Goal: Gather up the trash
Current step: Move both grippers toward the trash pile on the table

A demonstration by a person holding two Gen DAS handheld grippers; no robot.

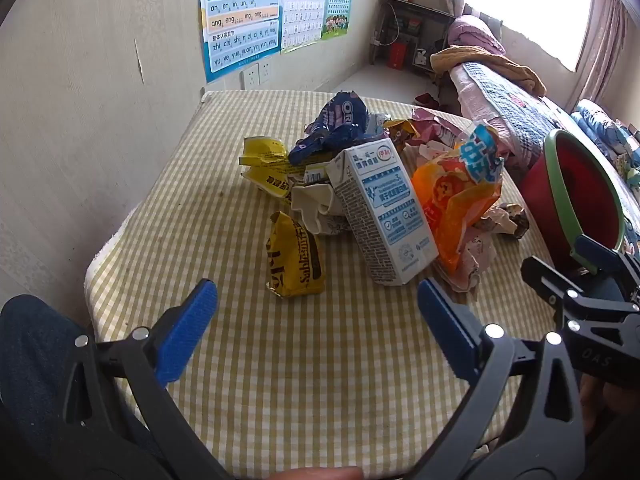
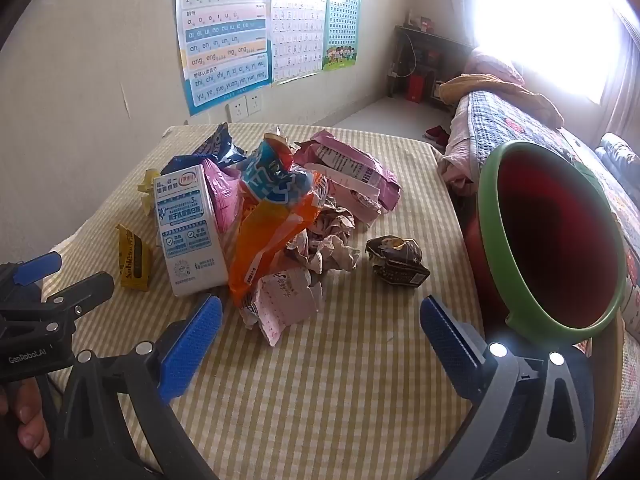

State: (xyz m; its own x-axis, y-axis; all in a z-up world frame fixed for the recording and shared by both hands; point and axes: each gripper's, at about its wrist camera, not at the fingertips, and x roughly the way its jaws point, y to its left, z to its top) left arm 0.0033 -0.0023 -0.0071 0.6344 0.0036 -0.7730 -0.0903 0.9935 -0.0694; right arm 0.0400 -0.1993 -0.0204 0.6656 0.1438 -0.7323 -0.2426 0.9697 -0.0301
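Checked yellow-and-white bench [image 1: 280, 360] fills mid-frame, piled with crumpled wrappers and a white milk carton [image 1: 384, 216]; my left tongs [image 1: 316, 312] and right tongs [image 2: 320, 320] gape wide, empty.

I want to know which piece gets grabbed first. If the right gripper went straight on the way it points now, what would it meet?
Probably the crumpled pink-and-white wrapper, nearest between the open right gripper fingers, at the pile's front edge. Depth is unclear; it might touch the checked tablecloth first.

Crumpled wrappers [image 2: 280, 216] heaped beside red bin [image 2: 560, 240]
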